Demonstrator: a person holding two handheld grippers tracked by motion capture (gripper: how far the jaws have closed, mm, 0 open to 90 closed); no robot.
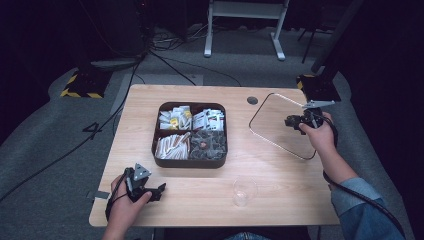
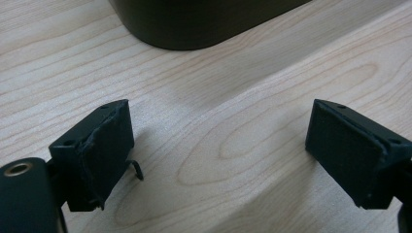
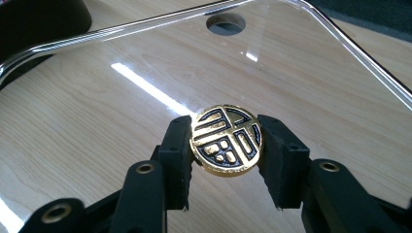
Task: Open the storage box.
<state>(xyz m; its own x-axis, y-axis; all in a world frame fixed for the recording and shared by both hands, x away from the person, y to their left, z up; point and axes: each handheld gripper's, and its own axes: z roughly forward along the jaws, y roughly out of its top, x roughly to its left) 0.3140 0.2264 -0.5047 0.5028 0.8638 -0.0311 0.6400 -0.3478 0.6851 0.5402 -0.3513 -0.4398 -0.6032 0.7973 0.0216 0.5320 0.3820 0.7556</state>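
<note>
Lid point(image 1: 280, 127), clear, lies flat on the table point(image 1: 200, 200) right of the box point(image 1: 190, 134). My right gripper point(image 3: 226, 145) has its jaws closed on the lid's gold knob point(image 3: 226, 141). My left gripper point(image 2: 218, 145) rests near the box's front left corner, jaws wide apart, gripping nothing. A cup point(image 1: 245, 191) stands before the box.

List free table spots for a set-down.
Free: bare wood left of the compartment box, and the front strip between the left gripper and the clear cup. Crowded: the right side, where the right gripper grips the clear lid's gold knob.
</note>
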